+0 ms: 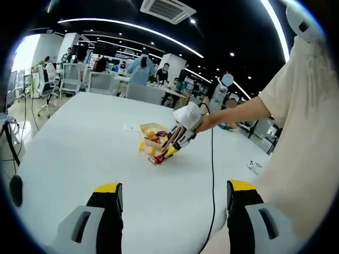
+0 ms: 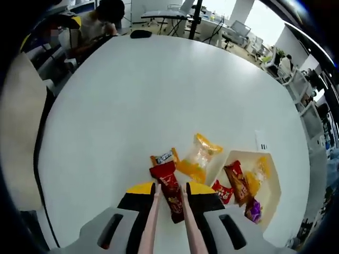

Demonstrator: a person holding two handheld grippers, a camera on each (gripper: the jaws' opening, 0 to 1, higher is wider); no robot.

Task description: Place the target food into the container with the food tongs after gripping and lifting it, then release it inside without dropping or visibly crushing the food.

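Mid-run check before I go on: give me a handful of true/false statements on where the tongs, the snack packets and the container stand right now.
1. The red packet lies between the two arms of the tongs held in the right gripper. True.
2. The container holds no snacks. False: several packets already lie inside it.
3. The red packet is already in the container. False: it lies on the white table, beside the container.
4. The left gripper is open, nothing between its jaws. True.
5. An orange and clear packet lies on the table next to the container. True.
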